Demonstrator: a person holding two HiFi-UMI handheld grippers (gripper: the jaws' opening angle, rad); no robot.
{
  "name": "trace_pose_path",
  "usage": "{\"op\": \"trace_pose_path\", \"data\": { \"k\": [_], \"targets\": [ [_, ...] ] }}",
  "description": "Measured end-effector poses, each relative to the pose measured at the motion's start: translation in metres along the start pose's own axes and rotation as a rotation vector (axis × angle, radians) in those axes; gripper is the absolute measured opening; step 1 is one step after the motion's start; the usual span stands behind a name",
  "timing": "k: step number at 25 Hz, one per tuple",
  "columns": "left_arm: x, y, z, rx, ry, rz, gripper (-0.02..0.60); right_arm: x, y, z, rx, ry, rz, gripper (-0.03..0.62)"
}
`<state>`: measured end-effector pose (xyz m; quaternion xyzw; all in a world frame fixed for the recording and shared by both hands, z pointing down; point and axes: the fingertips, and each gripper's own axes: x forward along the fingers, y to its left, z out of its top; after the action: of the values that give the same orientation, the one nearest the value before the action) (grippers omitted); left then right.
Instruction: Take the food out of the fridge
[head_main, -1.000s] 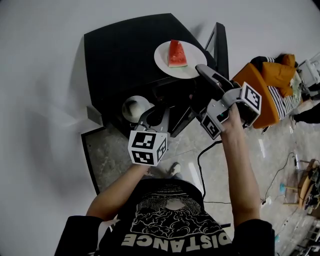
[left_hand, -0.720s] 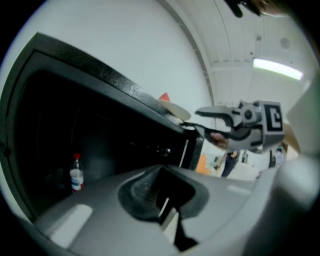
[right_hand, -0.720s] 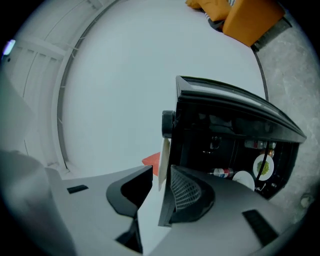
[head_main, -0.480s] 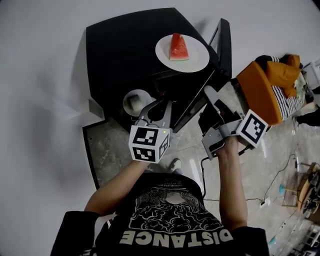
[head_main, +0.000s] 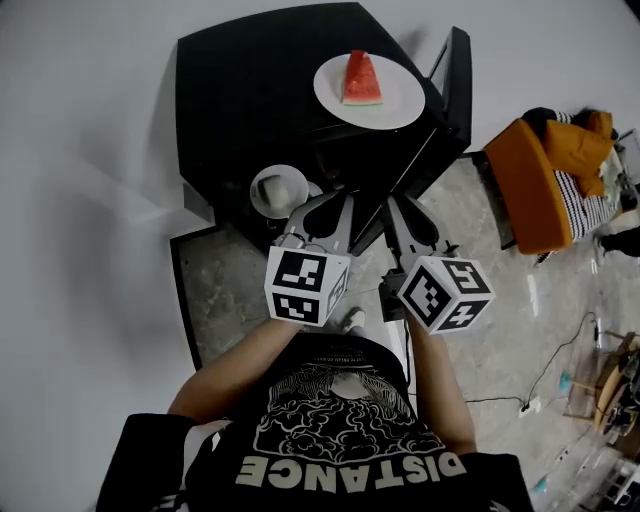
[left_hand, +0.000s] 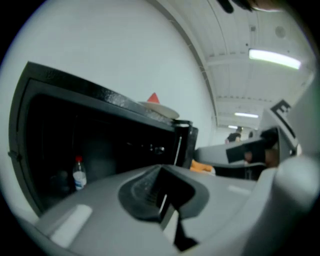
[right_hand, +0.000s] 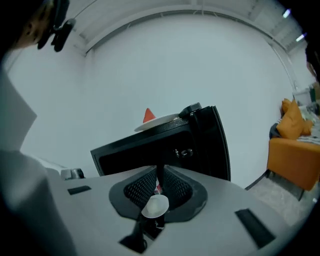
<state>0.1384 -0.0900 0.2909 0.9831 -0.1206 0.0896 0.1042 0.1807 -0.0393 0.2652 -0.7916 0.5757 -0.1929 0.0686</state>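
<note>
Step in hand: judged to be drawing the small plate (head_main: 258, 192) out of the fridge (head_main: 250, 90) mouth.
Left claw (left_hand: 161, 190): clamped on that plate's rim, white edge between the pads.
Right claw (right_hand: 159, 182): jaws just been closing, narrow gap, nothing between.
Recommendation: keep plate level, withdraw straight, clear of the door (head_main: 458, 70); set beside the watermelon plate (head_main: 400, 100) on top.

Left gripper (head_main: 328, 203) held out ahead, near level, jaws pressed together. Right gripper (head_main: 400, 210) held close beside it, jaws just narrowed to slit, nothing gripped between. Both forearms (head_main: 235, 365) stretched forward.
</note>
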Motion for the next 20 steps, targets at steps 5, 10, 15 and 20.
{"op": "trace_pose_path", "data": {
  "k": [5, 10, 15, 20],
  "targets": [
    [-0.001, 0.0, -0.006, -0.002, 0.013, 0.007, 0.002, 0.005, 0.004, -0.012, -0.071, 0.032, -0.005, 0.04],
    [-0.001, 0.006, -0.008, -0.001, 0.019, 0.02, 0.002, 0.009, 0.006, -0.013, -0.069, 0.033, 0.0, 0.04],
    [-0.002, 0.011, -0.008, -0.008, -0.001, 0.034, 0.002, 0.016, 0.008, -0.023, -0.032, 0.048, 0.025, 0.04],
    [-0.015, 0.025, -0.011, -0.01, -0.03, 0.063, 0.002, 0.034, 0.016, -0.057, 0.116, 0.091, 0.109, 0.04]
  ]
}}
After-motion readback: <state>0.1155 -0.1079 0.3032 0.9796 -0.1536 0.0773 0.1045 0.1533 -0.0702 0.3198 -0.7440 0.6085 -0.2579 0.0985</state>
